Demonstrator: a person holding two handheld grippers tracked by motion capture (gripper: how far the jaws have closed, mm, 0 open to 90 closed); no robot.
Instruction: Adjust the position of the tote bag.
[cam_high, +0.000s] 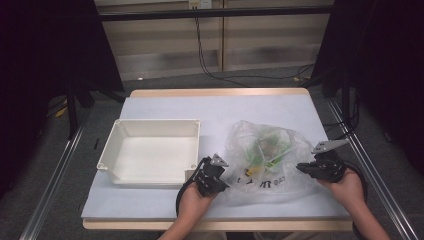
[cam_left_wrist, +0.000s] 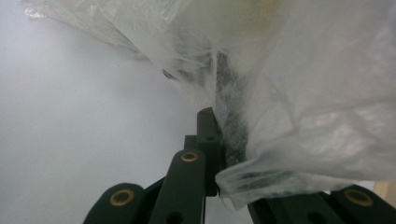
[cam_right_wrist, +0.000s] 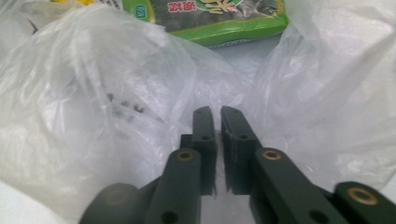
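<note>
A clear plastic bag (cam_high: 280, 142) lies on the white table, with green snack packets (cam_high: 261, 152) inside it. My left gripper (cam_high: 226, 176) is at the bag's left edge and shut on the film. In the left gripper view the bag (cam_left_wrist: 303, 93) drapes over one jaw of the gripper (cam_left_wrist: 217, 119) and hides it. My right gripper (cam_high: 301, 168) is at the bag's right edge. In the right gripper view its jaws (cam_right_wrist: 217, 114) stand almost together amid crumpled bag film (cam_right_wrist: 93, 93), and a thin fold seems pinched between them. A green packet (cam_right_wrist: 210, 18) lies beyond.
A white rectangular tray (cam_high: 150, 124) sits left of the bag, close to my left hand. Bare tabletop (cam_high: 225, 105) stretches behind the bag and the tray. Metal rails run along both sides of the table, and cables hang at the back.
</note>
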